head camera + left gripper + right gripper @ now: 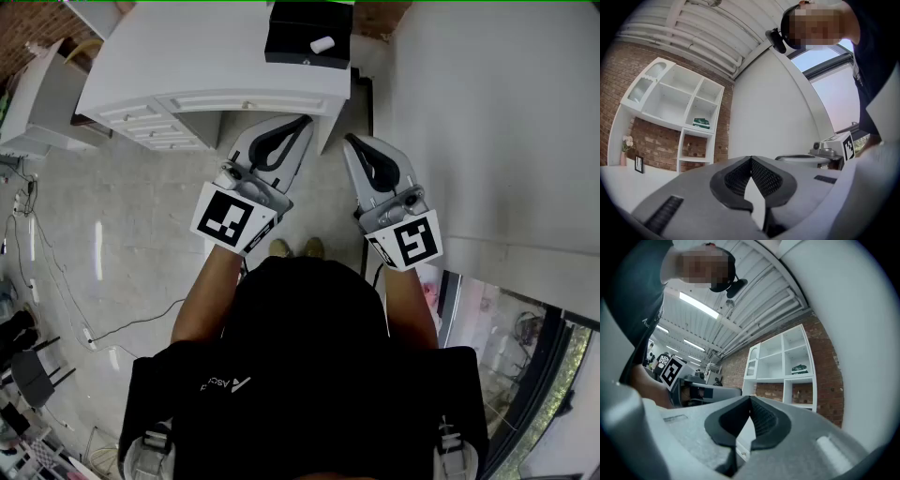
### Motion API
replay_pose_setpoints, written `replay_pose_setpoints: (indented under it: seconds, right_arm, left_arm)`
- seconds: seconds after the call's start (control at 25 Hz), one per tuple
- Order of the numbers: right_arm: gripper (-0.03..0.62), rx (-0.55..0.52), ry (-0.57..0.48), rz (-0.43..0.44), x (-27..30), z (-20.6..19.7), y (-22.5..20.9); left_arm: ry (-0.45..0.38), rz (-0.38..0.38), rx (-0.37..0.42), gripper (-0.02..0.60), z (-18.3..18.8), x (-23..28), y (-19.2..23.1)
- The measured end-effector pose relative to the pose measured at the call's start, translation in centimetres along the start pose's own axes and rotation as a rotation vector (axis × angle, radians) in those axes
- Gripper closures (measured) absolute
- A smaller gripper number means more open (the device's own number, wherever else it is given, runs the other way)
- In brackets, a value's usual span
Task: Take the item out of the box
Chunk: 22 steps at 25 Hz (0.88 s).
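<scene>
A black box (pixel 307 37) stands open on the far edge of a white desk (pixel 187 52), with a small white cylindrical item (pixel 322 44) lying in it. Both grippers are held up in front of the person's chest, short of the desk and well apart from the box. My left gripper (pixel 305 120) is shut, its black pads meeting at the tips (pixel 751 158) with nothing between them. My right gripper (pixel 351 139) is likewise shut and empty (pixel 750 398). Neither gripper view shows the box.
The desk has drawers (pixel 150 127) on its front. A tall white wall (pixel 487 122) runs along the right. Cables (pixel 56 281) lie on the floor at left. A white shelf unit (pixel 675 108) on a brick wall holds a green object (pixel 701 123).
</scene>
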State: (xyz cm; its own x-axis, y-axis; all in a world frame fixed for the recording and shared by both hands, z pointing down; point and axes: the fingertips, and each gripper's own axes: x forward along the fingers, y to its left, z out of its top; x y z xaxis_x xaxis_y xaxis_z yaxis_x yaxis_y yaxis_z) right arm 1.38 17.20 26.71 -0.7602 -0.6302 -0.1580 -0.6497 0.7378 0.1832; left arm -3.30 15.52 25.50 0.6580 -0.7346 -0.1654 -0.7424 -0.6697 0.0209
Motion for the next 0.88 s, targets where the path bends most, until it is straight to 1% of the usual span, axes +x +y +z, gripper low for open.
replay_pose_setpoints:
  seconds: [0.44,0.88]
  right_arm:
    - [0.592,0.006,-0.002,-0.016,0.8,-0.2,0.3]
    - [0.592,-0.022,0.014,-0.046,4.3,0.0,1.8]
  left_arm:
    - [-0.011,0.006,-0.01,0.581,0.0,-0.9,1.2]
    - [-0.043,0.001,-0.005,0.581,1.2,-3.2,5.4]
